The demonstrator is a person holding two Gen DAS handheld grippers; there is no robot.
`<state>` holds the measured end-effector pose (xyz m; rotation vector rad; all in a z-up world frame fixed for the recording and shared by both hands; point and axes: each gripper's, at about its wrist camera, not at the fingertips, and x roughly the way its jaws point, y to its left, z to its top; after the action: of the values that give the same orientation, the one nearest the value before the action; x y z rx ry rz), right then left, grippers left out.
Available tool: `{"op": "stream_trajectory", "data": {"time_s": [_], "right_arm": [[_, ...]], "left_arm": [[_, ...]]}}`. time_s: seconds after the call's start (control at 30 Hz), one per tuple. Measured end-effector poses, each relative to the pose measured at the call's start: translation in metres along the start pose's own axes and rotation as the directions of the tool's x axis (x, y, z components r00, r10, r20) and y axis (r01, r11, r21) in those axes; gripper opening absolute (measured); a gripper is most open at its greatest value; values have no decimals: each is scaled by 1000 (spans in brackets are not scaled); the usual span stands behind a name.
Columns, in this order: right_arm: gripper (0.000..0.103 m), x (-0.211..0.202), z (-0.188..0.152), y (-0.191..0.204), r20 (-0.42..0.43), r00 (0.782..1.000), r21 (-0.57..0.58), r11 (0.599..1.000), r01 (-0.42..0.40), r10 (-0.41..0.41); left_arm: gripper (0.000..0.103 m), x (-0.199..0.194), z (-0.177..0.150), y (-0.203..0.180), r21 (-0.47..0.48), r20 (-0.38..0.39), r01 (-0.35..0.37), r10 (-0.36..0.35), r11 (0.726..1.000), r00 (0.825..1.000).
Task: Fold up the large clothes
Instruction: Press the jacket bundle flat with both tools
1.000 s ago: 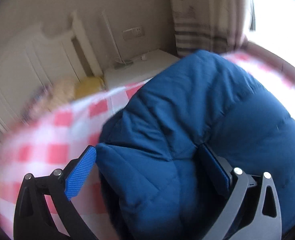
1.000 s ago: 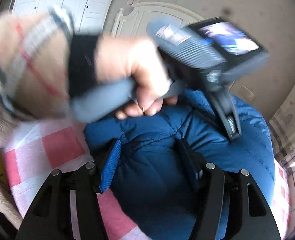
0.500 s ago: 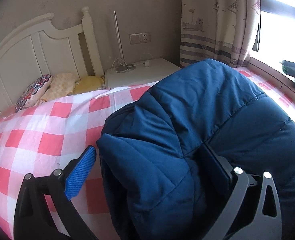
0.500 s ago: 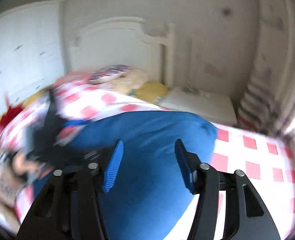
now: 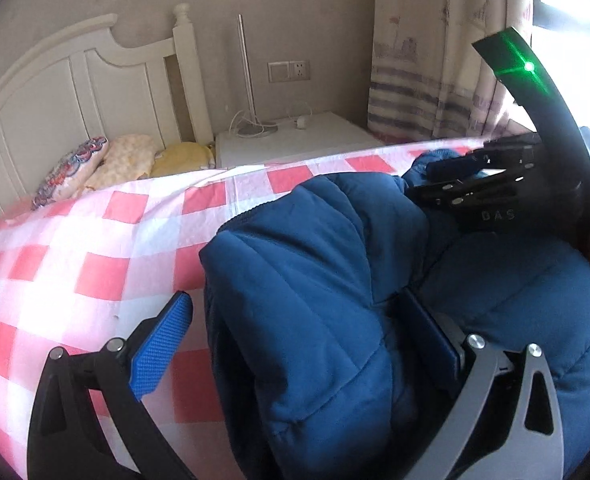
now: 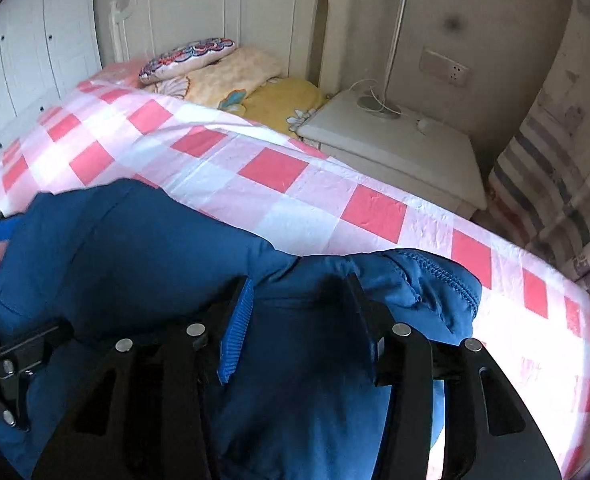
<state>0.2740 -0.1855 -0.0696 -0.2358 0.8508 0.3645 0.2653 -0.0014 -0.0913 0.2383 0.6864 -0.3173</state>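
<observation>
A dark blue padded jacket (image 5: 319, 280) lies bunched on the bed's pink-and-white checked sheet (image 5: 107, 240). My left gripper (image 5: 299, 336) is open, its jaws wide apart around a thick fold of the jacket. Its left blue pad stands clear over the sheet, and its right pad presses into the cloth. In the right wrist view my right gripper (image 6: 299, 320) sits with its jaws on either side of a fold of the jacket (image 6: 143, 236) near the zipper edge (image 6: 455, 280). The right gripper also shows in the left wrist view (image 5: 483, 184) at the jacket's far end.
A white headboard (image 5: 75, 80) stands at the back, with pillows (image 5: 95, 164) below it. A white nightstand (image 6: 395, 140) with a thin lamp and cable stands beside the bed. A striped curtain (image 5: 427, 72) hangs on the right.
The right gripper swung from over the left hand to the jacket's far end and closed in on a fold there. The left gripper stayed open around its fold.
</observation>
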Motion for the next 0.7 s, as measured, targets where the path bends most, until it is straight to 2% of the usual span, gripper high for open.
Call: {"op": "stream_trajectory", "data": {"time_s": [0.07,0.1,0.17,0.23,0.27,0.33,0.43,0.47,0.53,0.63,0.7], "right_arm": [[47,0,-4,0,14,1000,-5,1000,10,-10],[47,2,-6,-4,24,1000,4,1000,4,-4],[47,1,-8,-7,37,999,23,1000,-11,10],[47,1,-6,-10,42,999,28,999,-16,14],[47,0,-7,-10,45,999,30,999,-17,15],[47,-1,-8,-12,54,998,41,999,-30,27],[47,-4,-10,-22,82,994,83,993,-84,78],[47,-4,-11,-27,90,991,105,989,-108,99],[47,-6,-10,-32,99,987,124,982,-141,129],[46,-15,-3,-32,97,987,123,983,-137,125],[46,-35,7,-39,156,983,155,980,-122,98]], "left_arm": [[101,-12,14,-9,79,-15,-86,87,993,996],[101,-25,26,-11,91,16,-132,131,987,991],[101,-48,46,-5,39,73,-98,95,994,993],[101,-56,68,-1,-34,80,-18,20,999,997],[101,-48,73,-4,-36,67,-16,18,999,998],[101,-23,74,-11,-25,8,-35,36,999,999],[100,32,55,-16,-25,-148,-102,97,994,984],[101,40,48,-11,-59,-147,-80,70,995,987],[101,40,44,-6,-85,-139,-79,67,993,988],[101,38,39,-13,-36,-106,-125,121,992,987],[101,37,36,-16,-27,-93,-136,133,990,987]]}}
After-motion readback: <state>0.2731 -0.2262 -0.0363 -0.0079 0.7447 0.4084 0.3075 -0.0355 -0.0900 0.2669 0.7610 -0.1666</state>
